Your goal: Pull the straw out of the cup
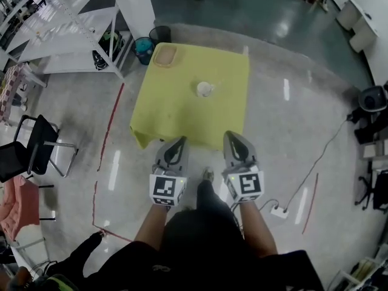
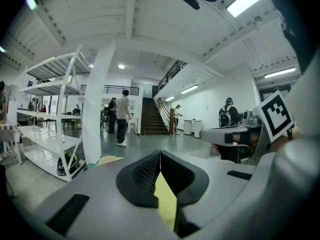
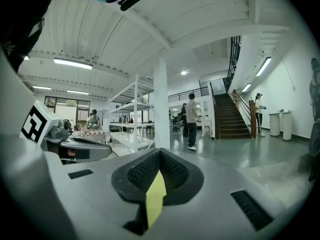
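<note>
Two closed, empty: left gripper (image 1: 179,142), right gripper (image 1: 231,137); cup (image 1: 205,89) tiny, straw indistinguishable.

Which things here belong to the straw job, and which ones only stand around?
For the job: cup on the yellow table; left gripper and right gripper, both shut, empty; straw too small to make out.
Just there: tan tray on the table; black chair; teal bin; white shelving.

A soft yellow cloth (image 1: 182,111) looks dull, not shiny. The floor (image 1: 285,156) is hard, smooth and very shiny. The left gripper (image 1: 179,140) and right gripper (image 1: 233,136) look like dull grey plastic. Their black pads (image 2: 145,174) are rough with tiny bumps.
</note>
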The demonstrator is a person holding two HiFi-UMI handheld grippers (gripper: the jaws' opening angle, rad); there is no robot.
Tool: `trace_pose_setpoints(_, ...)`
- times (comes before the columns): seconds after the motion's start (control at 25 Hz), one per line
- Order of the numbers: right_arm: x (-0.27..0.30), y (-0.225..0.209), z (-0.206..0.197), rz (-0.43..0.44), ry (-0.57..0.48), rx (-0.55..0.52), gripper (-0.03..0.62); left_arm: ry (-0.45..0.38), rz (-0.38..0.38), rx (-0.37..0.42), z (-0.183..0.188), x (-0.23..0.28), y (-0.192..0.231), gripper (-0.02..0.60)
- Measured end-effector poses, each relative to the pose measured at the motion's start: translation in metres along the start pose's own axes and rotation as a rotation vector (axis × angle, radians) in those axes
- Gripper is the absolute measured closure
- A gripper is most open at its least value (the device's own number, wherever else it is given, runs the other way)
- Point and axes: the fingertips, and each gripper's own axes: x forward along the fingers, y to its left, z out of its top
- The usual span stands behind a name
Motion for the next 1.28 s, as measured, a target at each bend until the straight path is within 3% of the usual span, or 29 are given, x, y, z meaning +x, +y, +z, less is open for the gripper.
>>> trace_pose_setpoints(0.32,0.042,-0.049,-0.023,0.025,0.039,0.046,0.579,0.079,-0.007,0.017,-0.007,0.070,-0.002,0.537)
trace_pose_setpoints(0.68,0.064,-0.064,-0.035,0.058,0.066,0.085,0.579,0.143,-0.010,0.016,-0.014,0.095,-0.003,0.537)
trace_pose_setpoints(0.96,0.088,-0.064,-0.042,0.022,0.086,0.099,0.579,0.149,-0.041,0.015,-0.020,0.109,0.020,0.537)
trace_pose_setpoints(1.28,0.131,-0.063,-0.054,-0.065,0.133,0.117,0.579,0.161,-0.151,0.009,-0.024,0.152,0.053,0.537)
